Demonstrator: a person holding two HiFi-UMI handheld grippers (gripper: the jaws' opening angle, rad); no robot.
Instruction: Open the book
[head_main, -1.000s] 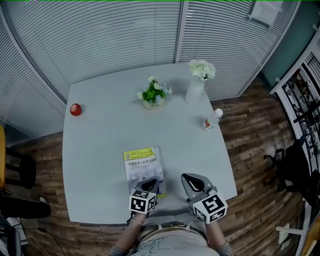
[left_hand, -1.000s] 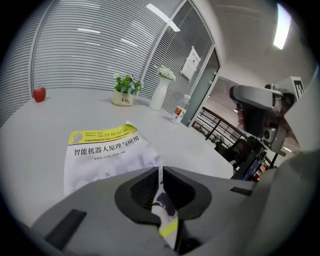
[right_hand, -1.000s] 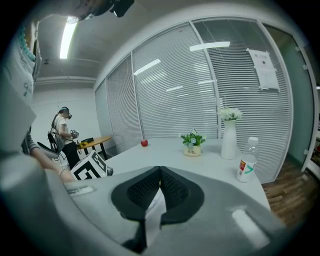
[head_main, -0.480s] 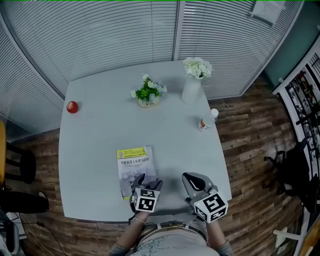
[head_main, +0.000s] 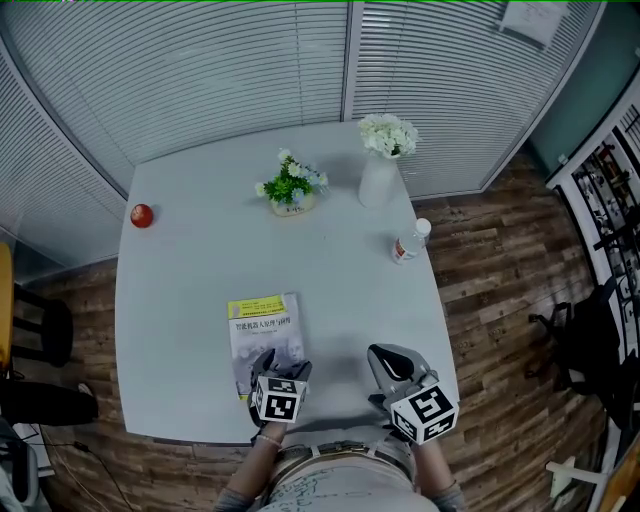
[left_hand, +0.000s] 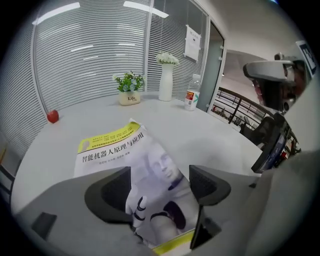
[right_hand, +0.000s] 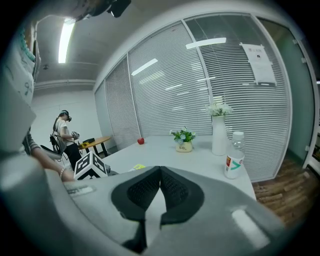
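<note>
A closed book (head_main: 262, 330) with a yellow-banded cover and a robot's face lies flat near the table's front edge. My left gripper (head_main: 272, 364) hangs tilted down over its near end. In the left gripper view the book (left_hand: 122, 150) runs between the two dark pads (left_hand: 116, 192), which stand wide apart and do not press on it. The left gripper (left_hand: 160, 182) is open, and its jaws have just been opening. My right gripper (head_main: 387, 362) hovers to the right of the book, near the table's edge. Seen in its own view, the right gripper (right_hand: 160, 187) is shut on nothing.
On the grey table (head_main: 200, 270) a red apple (head_main: 142, 215) sits at the far left. A small potted plant (head_main: 290, 186) and a white vase of flowers (head_main: 378, 172) stand at the back, a water bottle (head_main: 409, 241) near the right edge. Another person (right_hand: 63, 133) stands far off.
The left gripper's jaws have gone from shut to wide open over the book's near end, and the gripper has tipped downward. The book lies where it was.
</note>
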